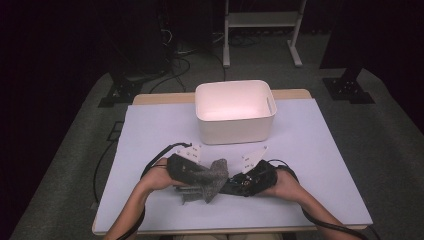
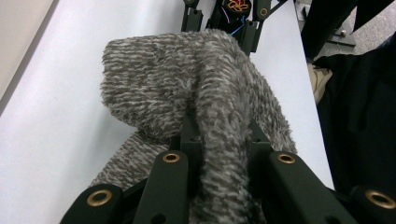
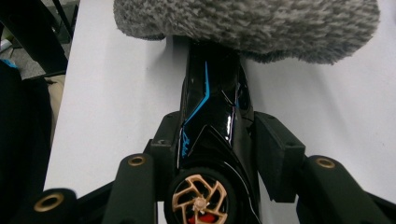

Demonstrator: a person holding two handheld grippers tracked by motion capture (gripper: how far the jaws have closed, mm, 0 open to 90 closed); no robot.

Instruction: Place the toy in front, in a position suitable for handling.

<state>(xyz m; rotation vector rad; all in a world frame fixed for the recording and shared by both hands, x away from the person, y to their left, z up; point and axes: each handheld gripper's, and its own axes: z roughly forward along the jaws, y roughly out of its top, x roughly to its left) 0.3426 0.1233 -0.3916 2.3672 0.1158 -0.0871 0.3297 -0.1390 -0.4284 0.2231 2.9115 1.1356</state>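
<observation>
- The left gripper (image 1: 187, 172) is pinched tight on a grey sock (image 1: 207, 180), which bunches up between its jaws over the near middle of the table (image 1: 320, 150).
- The right gripper (image 1: 245, 181) clamps a black toy car (image 3: 212, 107) by its sides, nose pointing at the sock.
- The car's front end is tucked under the sock's fuzzy edge, touching it.
- A white bin (image 1: 235, 111) stands farther back, well apart from both hands.
</observation>
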